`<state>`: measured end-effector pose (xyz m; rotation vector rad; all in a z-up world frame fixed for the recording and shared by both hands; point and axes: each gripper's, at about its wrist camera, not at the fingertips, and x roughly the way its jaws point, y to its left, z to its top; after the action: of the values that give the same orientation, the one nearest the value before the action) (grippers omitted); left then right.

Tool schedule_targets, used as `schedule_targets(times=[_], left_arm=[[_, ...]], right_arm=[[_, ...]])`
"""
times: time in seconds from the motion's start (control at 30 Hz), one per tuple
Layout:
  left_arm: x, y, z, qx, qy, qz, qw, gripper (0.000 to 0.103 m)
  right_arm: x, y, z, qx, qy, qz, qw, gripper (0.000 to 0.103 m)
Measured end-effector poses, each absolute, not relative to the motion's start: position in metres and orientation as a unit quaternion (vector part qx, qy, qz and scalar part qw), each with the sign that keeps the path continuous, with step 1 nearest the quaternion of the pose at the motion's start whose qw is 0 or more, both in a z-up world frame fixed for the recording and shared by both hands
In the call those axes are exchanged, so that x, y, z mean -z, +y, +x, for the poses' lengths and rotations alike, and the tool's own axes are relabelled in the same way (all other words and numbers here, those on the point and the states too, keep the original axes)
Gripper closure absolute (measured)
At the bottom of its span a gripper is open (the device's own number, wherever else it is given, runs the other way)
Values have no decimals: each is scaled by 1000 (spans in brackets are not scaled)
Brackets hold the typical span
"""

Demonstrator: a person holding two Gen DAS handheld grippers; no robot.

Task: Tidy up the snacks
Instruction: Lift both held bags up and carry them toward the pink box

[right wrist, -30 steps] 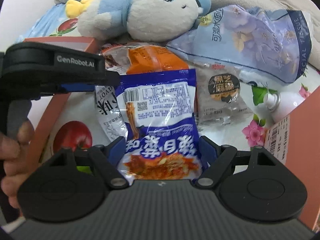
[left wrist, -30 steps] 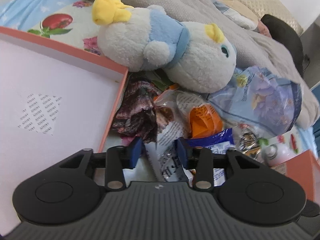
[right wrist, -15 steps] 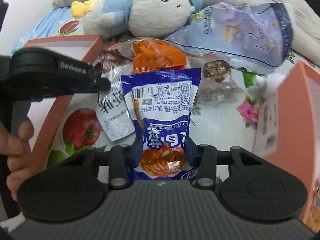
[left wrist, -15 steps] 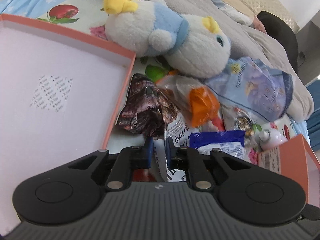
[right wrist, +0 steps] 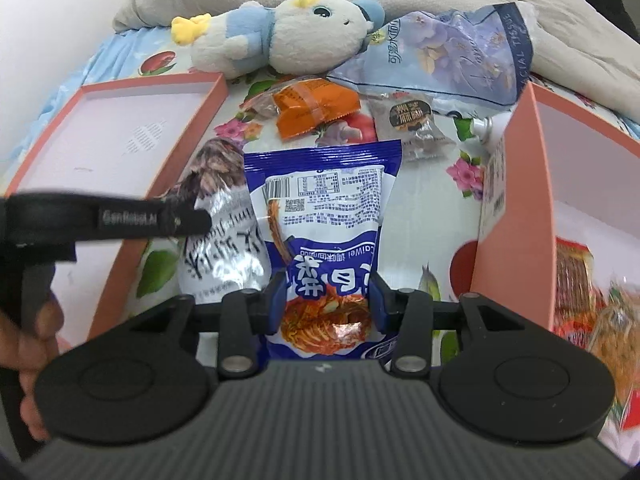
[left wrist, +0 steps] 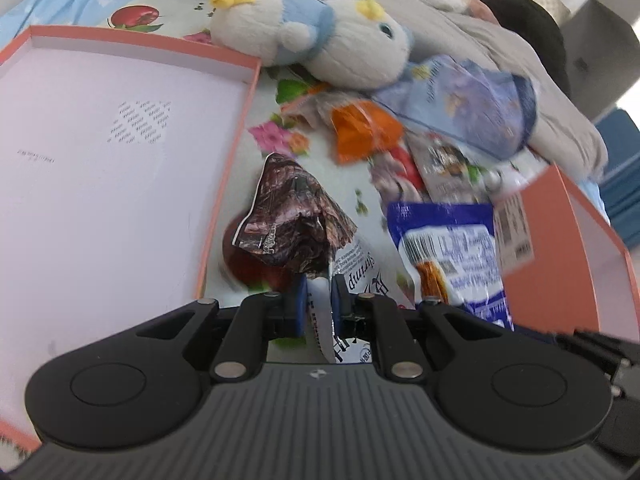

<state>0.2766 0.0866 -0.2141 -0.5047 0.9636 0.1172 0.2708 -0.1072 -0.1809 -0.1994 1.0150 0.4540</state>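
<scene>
My left gripper [left wrist: 319,304] is shut on the lower edge of a silver and dark brown shrimp snack bag [left wrist: 296,224], lifted off the bedsheet beside the shallow orange tray [left wrist: 232,152]. My right gripper [right wrist: 328,300] is shut on a blue kimchi snack packet [right wrist: 320,208], held up between the two orange containers. That blue packet [left wrist: 448,252] also shows at the right of the left wrist view, and the shrimp bag [right wrist: 224,240] with the left gripper's black body [right wrist: 120,220] shows at the left of the right wrist view.
An orange snack packet [right wrist: 316,110] and a small clear packet with a dark label [right wrist: 412,120] lie on the flowered sheet. Behind them are a plush toy [right wrist: 288,36] and a tissue pack [right wrist: 452,56]. An orange box [right wrist: 508,208] at right holds several snacks.
Both grippers closed on their packets and lifted them back from the pile. The shrimp bag came away from the orange packet; the blue packet rose off the sheet.
</scene>
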Motion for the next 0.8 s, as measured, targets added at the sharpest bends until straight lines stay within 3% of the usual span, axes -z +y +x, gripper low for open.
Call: schedule_targets(times=[0.4,0.8], left_arm=[[206,74,205,-50,459,-259,848,88],[168,75,193,-47,434,-255,863,88]], right_arm=[[173,-127,211,-207,480,-83,848,58],[141,-135,207,-204,456,-65,864,58]])
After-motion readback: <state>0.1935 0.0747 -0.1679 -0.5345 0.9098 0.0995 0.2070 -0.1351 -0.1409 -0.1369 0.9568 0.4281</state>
